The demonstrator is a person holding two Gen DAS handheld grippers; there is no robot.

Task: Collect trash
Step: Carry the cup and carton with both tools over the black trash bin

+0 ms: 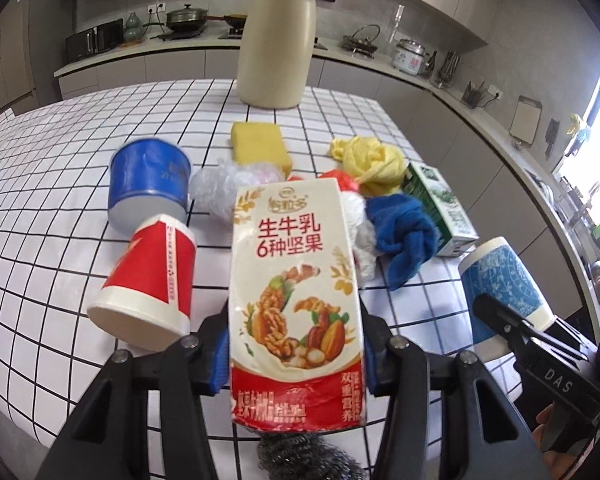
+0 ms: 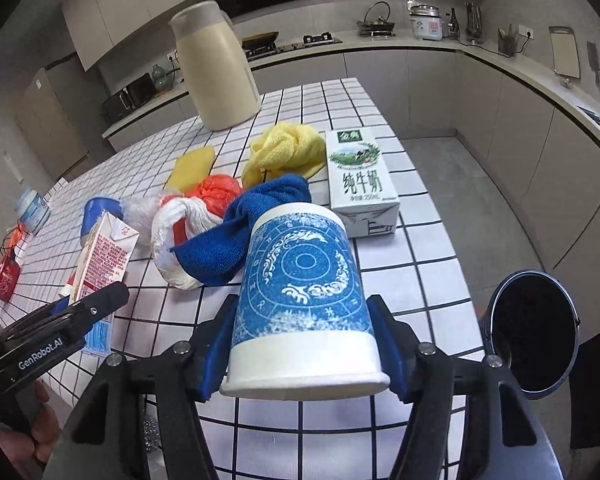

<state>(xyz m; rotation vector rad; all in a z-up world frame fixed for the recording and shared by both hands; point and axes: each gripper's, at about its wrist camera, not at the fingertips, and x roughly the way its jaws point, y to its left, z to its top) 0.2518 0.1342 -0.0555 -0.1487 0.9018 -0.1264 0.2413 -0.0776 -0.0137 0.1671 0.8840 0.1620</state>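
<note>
While both grippers are closed on trash above the white tablecloth with a black grid [image 1: 40,184], each camera looks along its own load. Left gripper [image 1: 296,354]: its blue-padded jaws clamp the sides of a cream and red nut-milk carton with printed nuts [image 1: 296,292], near the carton's red lower end. The carton's long axis runs along the fingers, its top end pointing away from the camera toward the heap on the table; in the right wrist view the same carton [image 2: 104,256] stands tilted above the cloth. Right gripper [image 2: 305,344]: its jaws press on the wide white band of a blue and white patterned paper cup [image 2: 300,296], just above the rolled rim. The cup's axis follows the fingers, rim toward the camera and narrow base pointing away; from the left wrist it appears at the right, past the table's edge [image 1: 500,280].

On the cloth lie a red paper cup on its side [image 1: 148,280], a blue tub [image 1: 150,184], crumpled clear plastic [image 1: 220,188], a yellow sponge [image 1: 260,144], a knotted yellow cloth [image 2: 284,148], a blue cloth [image 2: 236,236], a red and white plastic bag [image 2: 192,216] and a green and white milk carton lying flat [image 2: 360,184]. A tall beige jug [image 1: 278,40] stands upright at the far side. A steel wool scourer [image 1: 300,456] sits below the held carton. A round dark bin [image 2: 534,330] opens at the right of the table.
</note>
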